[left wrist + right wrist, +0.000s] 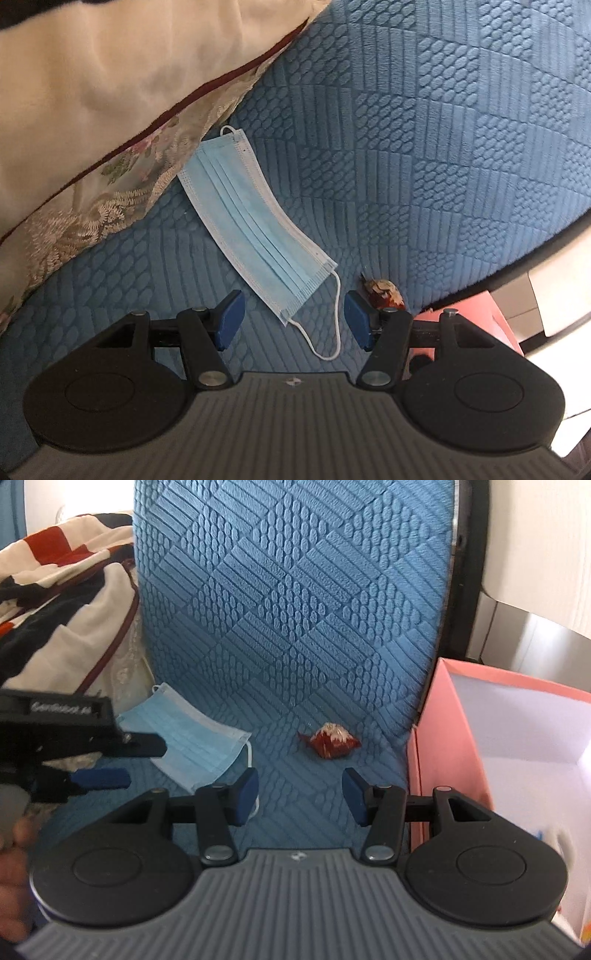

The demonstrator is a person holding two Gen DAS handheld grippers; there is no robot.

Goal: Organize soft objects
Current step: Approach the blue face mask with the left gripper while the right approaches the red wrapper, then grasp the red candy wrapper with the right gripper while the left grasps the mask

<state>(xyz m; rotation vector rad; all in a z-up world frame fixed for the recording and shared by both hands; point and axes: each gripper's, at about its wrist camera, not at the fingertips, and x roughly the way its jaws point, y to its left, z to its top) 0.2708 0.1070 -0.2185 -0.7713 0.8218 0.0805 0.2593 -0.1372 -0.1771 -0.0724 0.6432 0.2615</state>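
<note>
Overhead, the left wrist view showed a blue quilted cover (424, 129) with a cream, floral-edged pillow (92, 122) at upper left, and a blue face mask (255, 225) lying flat, its long axis running diagonally from the pillow down toward the left gripper (293, 319), whose jaws stood apart with only the ear loop between them. The right wrist view added a striped blanket (51, 572), a pink box (461, 716) beside the cover, and a small red pouch (330, 744) ahead of the empty, half-open right gripper (301, 795).
</note>
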